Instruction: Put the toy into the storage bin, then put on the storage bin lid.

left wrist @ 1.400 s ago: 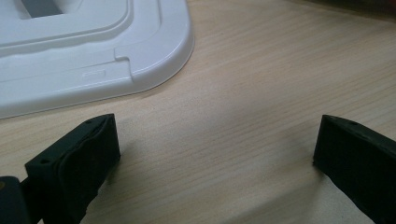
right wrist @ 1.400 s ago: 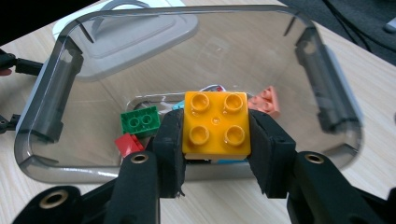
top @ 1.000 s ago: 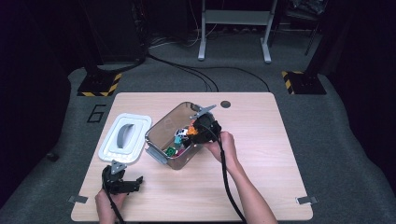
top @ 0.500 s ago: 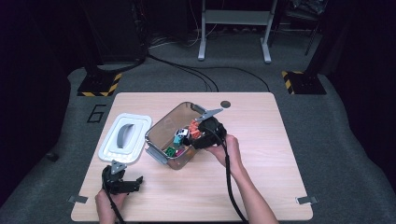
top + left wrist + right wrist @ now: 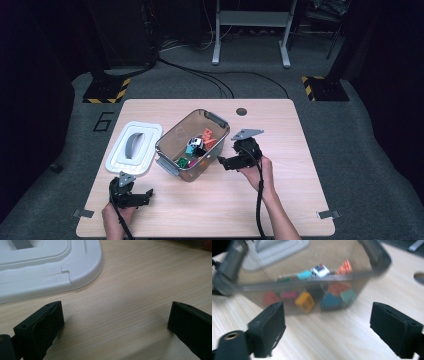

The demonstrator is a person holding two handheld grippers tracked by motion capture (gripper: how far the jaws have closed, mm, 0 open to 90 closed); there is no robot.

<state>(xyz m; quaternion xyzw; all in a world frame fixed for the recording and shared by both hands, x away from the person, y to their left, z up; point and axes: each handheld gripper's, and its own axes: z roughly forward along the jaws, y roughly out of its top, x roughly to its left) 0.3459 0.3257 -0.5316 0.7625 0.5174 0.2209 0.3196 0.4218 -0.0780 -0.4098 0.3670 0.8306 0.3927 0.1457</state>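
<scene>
A bin (image 5: pixel 172 150) is set near the middle of the table (image 5: pixel 300 165), with small toys (image 5: pixel 197 147) held inside it. A lid (image 5: pixel 134 148) is laid just left of it. The right gripper (image 5: pixel 235 161) is held just right of the bin, and the left gripper (image 5: pixel 131 196) is placed before the lid.

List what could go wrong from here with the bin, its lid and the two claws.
1. The right claw, open, sits beside the clear bin; a sideways nudge might slide or tip it and spill the small toys.
2. The left claw, open on the bare table, is close to the white lid; a careless reach could push the lid instead of gripping it.
</scene>
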